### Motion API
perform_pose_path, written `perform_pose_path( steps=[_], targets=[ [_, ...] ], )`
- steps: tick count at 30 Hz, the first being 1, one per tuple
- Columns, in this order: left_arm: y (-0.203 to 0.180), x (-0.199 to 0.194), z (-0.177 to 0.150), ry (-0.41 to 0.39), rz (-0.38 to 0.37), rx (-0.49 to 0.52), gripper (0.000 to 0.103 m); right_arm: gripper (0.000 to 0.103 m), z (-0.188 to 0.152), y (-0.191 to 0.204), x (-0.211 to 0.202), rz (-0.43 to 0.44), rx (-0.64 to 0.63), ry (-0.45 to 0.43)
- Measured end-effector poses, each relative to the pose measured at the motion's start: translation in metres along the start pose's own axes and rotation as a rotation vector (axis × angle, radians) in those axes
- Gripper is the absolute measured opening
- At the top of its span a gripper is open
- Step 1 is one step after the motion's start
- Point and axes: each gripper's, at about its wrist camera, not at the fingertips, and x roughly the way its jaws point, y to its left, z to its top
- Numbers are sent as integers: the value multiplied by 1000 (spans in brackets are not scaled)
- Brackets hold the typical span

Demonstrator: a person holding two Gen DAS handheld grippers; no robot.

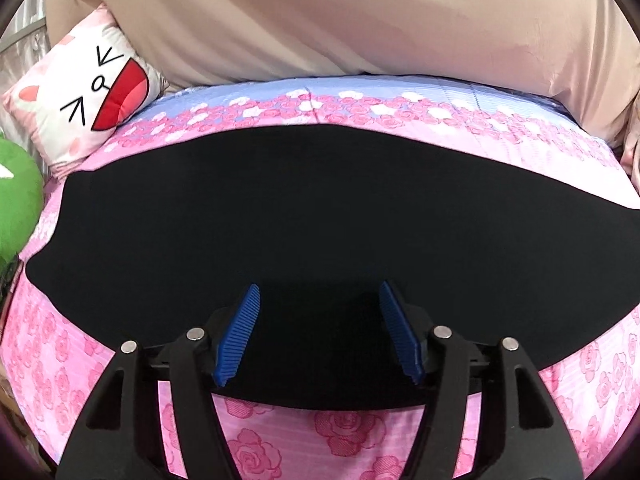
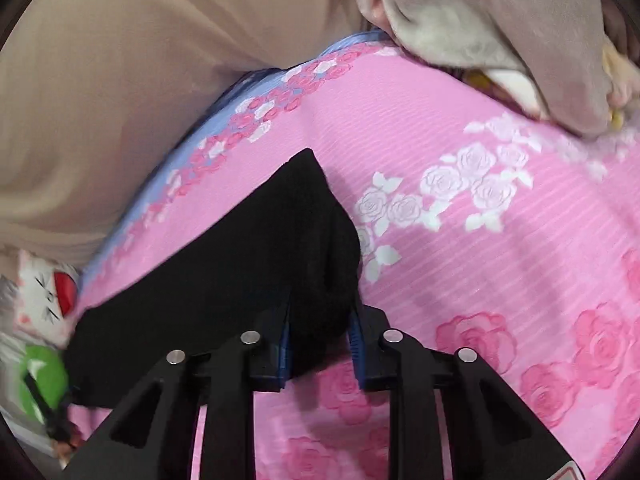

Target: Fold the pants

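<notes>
Black pants [image 1: 304, 208] lie spread flat across the pink rose-print bedspread [image 1: 328, 436]. My left gripper [image 1: 318, 292] is open, its blue pads [image 1: 240, 332] hovering over the near edge of the pants with nothing between them. In the right wrist view my right gripper [image 2: 320, 304] is shut on the right end of the pants [image 2: 248, 264], with a bunched fold of black cloth between the blue pads [image 2: 355, 340]. That end looks lifted a little off the bedspread [image 2: 480, 264].
A beige curtain or sheet [image 1: 320, 20] hangs behind the bed. A white cat-face pillow [image 1: 80, 92] and a green plush [image 1: 16, 196] sit at the left. A beige blanket heap [image 2: 500, 28] lies at the far right of the bed.
</notes>
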Motion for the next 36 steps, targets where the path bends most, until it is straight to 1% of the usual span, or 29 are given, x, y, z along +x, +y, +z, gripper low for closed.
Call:
perform_pose_path(
  steps=[2,4,5,7,8,9,10,12,16,18,21,24,27,32,36],
  targets=[
    [4,1,0,2,-25,-18,61,19,-1,6,-6,14,4,-21],
    [9,2,0,3,-48,-37,61,19,0,18,-16,53,7,-53],
    [10,4,0,7,-57,-44,61,19,1,30,-24,77,0,-69],
    [11,3,0,2,-65,-51,61,19,4,57,-35,98,-45,-96],
    [11,3,0,0,-66,-51,61,19,6,81,-43,114,-91,-114],
    [12,2,0,-3,-70,-52,61,19,8,95,-48,126,-115,-123],
    [12,2,0,-6,-73,-53,61,19,8,120,-53,150,-155,-134],
    [14,0,0,-18,-84,-63,61,19,7,155,-61,176,-217,-151],
    [20,-2,-1,-31,-112,-90,61,19,-3,242,-69,249,-360,-163],
    [23,-4,-2,-40,-127,-105,61,19,-11,275,-68,280,-406,-157],
    [25,-7,-3,-53,-144,-116,61,19,-27,326,-56,314,-482,-125],
    [27,-9,-2,-66,-160,-121,61,19,-45,363,-39,337,-533,-81],
    [32,-12,-4,-74,-183,-124,61,19,-67,393,-10,344,-585,-20],
    [42,-17,-9,-84,-200,-124,61,19,-106,420,46,334,-627,104],
    [53,-20,-13,-89,-188,-121,61,20,-138,433,85,312,-663,184]
  ],
)
